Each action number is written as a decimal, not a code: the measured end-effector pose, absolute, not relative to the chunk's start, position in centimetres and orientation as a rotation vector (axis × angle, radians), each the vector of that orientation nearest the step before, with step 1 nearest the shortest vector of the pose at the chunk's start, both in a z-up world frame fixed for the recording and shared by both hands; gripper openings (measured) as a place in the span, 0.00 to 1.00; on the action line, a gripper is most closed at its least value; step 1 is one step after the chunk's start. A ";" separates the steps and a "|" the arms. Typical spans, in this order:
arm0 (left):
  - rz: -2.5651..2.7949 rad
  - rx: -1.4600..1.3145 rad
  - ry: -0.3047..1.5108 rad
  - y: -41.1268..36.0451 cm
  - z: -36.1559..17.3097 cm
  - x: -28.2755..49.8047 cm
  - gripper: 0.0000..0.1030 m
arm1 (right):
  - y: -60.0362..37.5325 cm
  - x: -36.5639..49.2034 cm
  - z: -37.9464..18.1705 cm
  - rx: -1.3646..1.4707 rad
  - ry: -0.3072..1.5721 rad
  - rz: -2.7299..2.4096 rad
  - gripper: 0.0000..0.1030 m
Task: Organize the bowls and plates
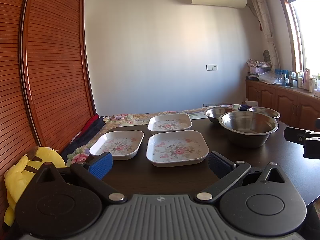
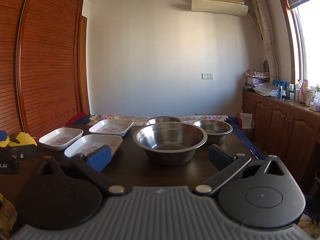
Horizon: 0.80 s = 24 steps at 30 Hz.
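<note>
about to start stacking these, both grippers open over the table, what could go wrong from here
1. The left floral plate sits at the dark table's left edge; a nudge might tip it off.
2. The three plates lie close together, so fingers closing on the near plate may bump a neighbour.
3. The big steel bowl looks smooth and could slip in a rim pinch.

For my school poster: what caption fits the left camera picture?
Open hand-held gripper faces three flowered plates and three steel bowls on a dark table.
</note>
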<state>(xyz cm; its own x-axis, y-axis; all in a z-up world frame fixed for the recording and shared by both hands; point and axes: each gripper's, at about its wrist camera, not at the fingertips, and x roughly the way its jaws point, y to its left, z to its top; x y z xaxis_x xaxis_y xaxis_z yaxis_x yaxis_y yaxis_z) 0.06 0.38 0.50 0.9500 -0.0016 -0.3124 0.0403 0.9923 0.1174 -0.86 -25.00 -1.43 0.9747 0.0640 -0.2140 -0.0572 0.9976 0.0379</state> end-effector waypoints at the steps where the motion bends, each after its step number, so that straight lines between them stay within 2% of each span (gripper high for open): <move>1: -0.021 0.123 0.317 0.4 0.5 0.1 1.00 | -25.0 -0.9 -1.4 0.032 0.217 0.061 1.00; 24: -0.023 0.133 0.313 -0.1 0.5 -0.1 1.00 | -24.9 -0.8 -1.6 0.027 0.217 0.059 1.00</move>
<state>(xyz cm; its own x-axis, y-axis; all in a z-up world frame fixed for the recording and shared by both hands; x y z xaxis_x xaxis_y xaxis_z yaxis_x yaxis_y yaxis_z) -0.14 -0.08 0.46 0.9514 -0.0019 -0.3080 0.0430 0.9910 0.1265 -0.80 -24.90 -1.56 0.9748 0.0618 -0.2142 -0.0559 0.9979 0.0335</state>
